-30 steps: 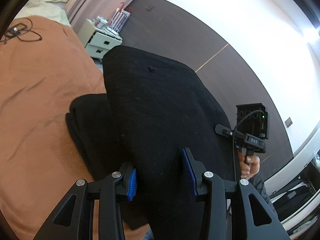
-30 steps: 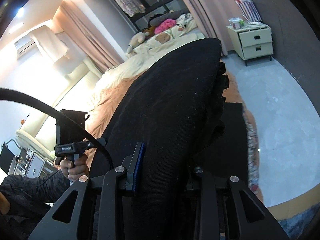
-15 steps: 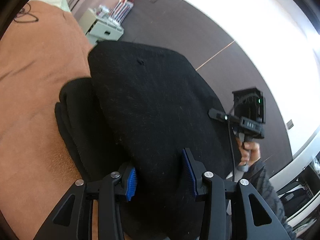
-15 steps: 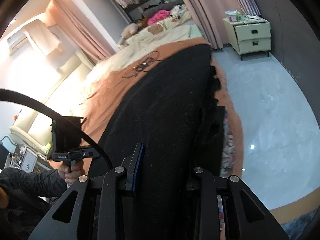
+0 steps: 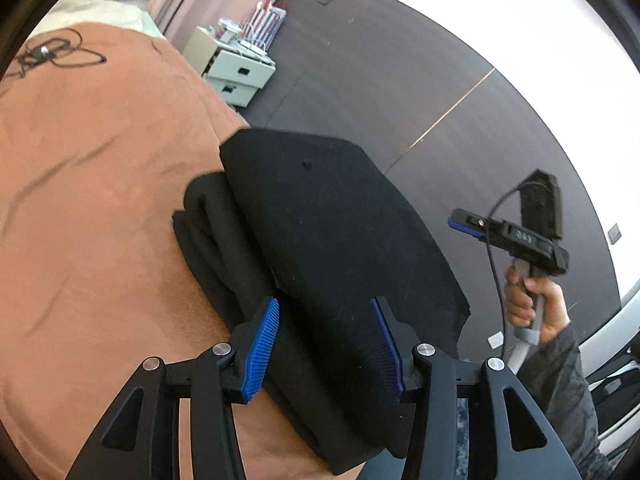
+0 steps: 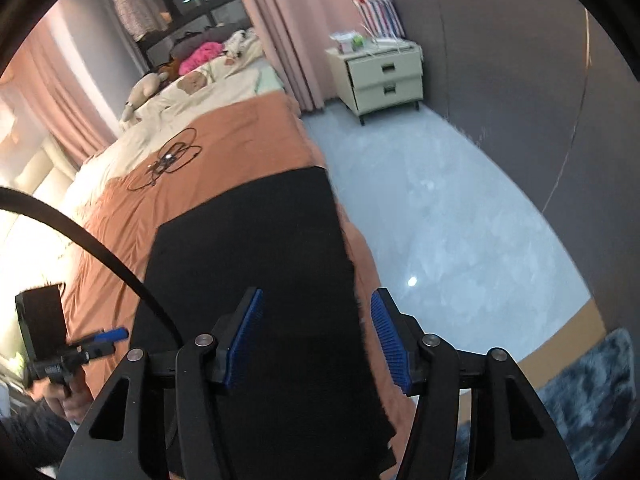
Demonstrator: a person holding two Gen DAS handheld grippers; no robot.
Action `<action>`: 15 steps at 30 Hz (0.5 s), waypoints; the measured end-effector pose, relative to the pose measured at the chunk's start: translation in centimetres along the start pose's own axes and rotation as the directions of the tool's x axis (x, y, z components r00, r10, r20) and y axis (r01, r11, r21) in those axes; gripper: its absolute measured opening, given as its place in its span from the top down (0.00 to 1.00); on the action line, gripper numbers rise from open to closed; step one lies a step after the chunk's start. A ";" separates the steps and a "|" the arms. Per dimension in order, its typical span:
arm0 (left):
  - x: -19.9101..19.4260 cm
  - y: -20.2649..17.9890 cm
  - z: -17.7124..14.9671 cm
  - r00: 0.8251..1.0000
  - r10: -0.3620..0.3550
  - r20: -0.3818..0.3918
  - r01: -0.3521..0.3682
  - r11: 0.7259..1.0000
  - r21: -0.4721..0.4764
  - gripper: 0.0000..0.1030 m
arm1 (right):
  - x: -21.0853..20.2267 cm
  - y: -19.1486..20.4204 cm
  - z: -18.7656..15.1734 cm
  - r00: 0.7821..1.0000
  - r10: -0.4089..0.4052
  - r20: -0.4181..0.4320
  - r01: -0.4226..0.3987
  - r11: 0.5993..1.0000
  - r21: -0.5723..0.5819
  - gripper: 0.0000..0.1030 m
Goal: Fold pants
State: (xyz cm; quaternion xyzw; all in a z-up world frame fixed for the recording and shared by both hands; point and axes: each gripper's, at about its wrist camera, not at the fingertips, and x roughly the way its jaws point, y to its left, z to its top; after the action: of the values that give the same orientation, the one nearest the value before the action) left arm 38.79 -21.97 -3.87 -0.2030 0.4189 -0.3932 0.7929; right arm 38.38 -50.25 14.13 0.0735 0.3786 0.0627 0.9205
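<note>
Both jaws just opened off the pants (image 5: 340, 232): right gripper (image 6: 316, 332) clear, left gripper (image 5: 326, 344) wide; lift straight off.

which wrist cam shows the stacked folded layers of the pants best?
Left wrist view: the black pants show the top panel over rolled layers at their left edge on the orange bedcover. The right wrist view shows only a flat black top surface, no layers.

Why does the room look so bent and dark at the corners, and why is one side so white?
Both views are fisheye: walls curve and a black rim rings each. Left wrist view: the upper right is blown out white, while the black pants show little detail. Right wrist view: the left gripper at the far left is slightly blurred.
</note>
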 end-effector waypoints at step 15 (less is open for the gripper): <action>0.5 -2.7 -1.7 0.998 0.028 -0.048 -0.027 0.999 0.023 0.43 | 1.2 6.1 -7.4 0.989 -0.143 0.040 0.147 0.981 -0.123 0.60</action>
State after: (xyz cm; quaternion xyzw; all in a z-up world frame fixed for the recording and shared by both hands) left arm 36.39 -24.00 -3.32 -0.1788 0.4361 -0.3917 0.7902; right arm 33.59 -43.44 9.21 -0.0113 0.3640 0.0181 0.9312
